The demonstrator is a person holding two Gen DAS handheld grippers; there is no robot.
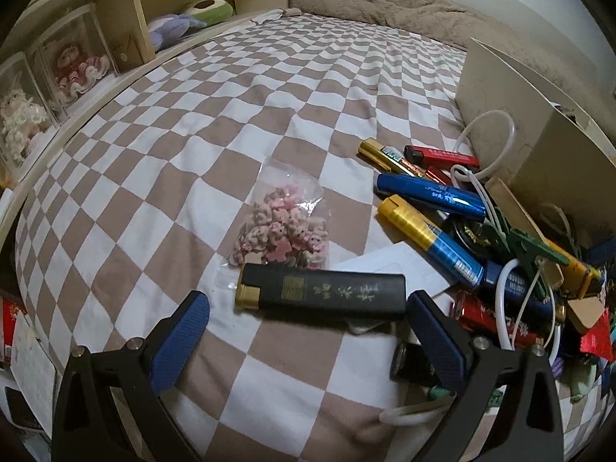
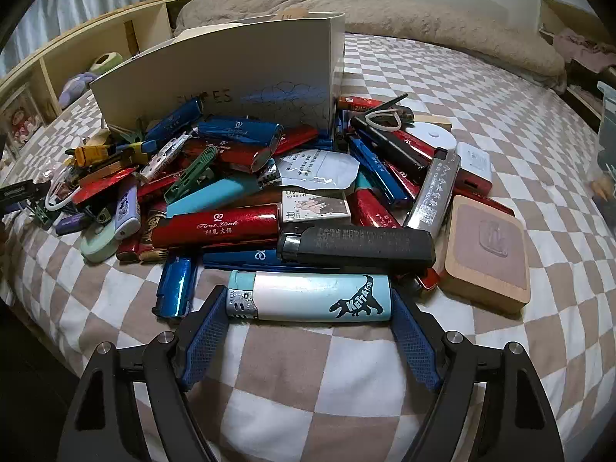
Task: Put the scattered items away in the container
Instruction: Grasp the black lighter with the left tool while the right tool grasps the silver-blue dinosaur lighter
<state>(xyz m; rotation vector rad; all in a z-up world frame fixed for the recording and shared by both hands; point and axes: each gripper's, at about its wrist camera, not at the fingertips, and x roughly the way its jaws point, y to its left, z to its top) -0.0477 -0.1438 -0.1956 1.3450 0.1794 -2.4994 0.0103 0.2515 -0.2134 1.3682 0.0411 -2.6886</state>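
Observation:
On the checked bedspread lies a heap of lighters (image 2: 269, 177) and small bits, in front of a cream cardboard box (image 2: 231, 73). My right gripper (image 2: 308, 302) is shut lengthwise on a pale blue and white dinosaur lighter (image 2: 312, 296) at the near edge of the heap, one pad at each end. In the left wrist view a black lighter with a gold cap (image 1: 323, 294) lies crosswise between the tips of my left gripper (image 1: 307, 302), which is open; its pads do not press on it. The box (image 1: 500, 88) stands at the right, behind more lighters (image 1: 431, 196).
A clear bag of pink charms (image 1: 281, 227) lies just beyond the black lighter. A wooden-edged square coaster (image 2: 487, 250) sits right of the heap. A shelf with plush toys (image 1: 181, 23) runs along the left, and a beige blanket (image 2: 385, 11) is bunched at the far end.

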